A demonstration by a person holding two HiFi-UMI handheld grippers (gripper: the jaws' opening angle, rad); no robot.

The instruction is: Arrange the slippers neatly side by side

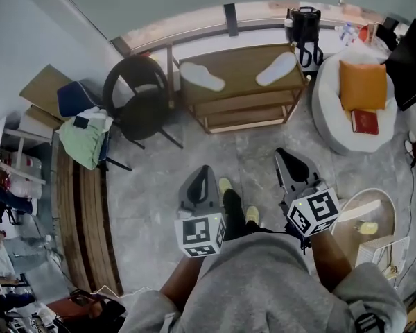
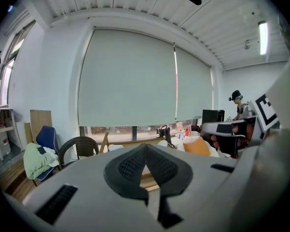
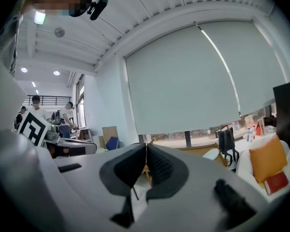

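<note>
One flat white slipper (image 1: 202,75) and its twin (image 1: 276,68) lie well apart on the low wooden bench (image 1: 243,62). The left hand-held gripper (image 1: 202,175) and right hand-held gripper (image 1: 290,159) are closed, empty. The slippers look light and floppy; I'd pinch the rim.

I count two grey grippers (image 1: 204,171) (image 1: 283,155), and ahead of their jaws two flat white slippers (image 1: 202,75) (image 1: 276,68), one wooden shelf table (image 1: 239,58), one dark wicker chair (image 1: 140,97), one orange cushion (image 1: 362,85), one black backpack (image 1: 304,25).
</note>
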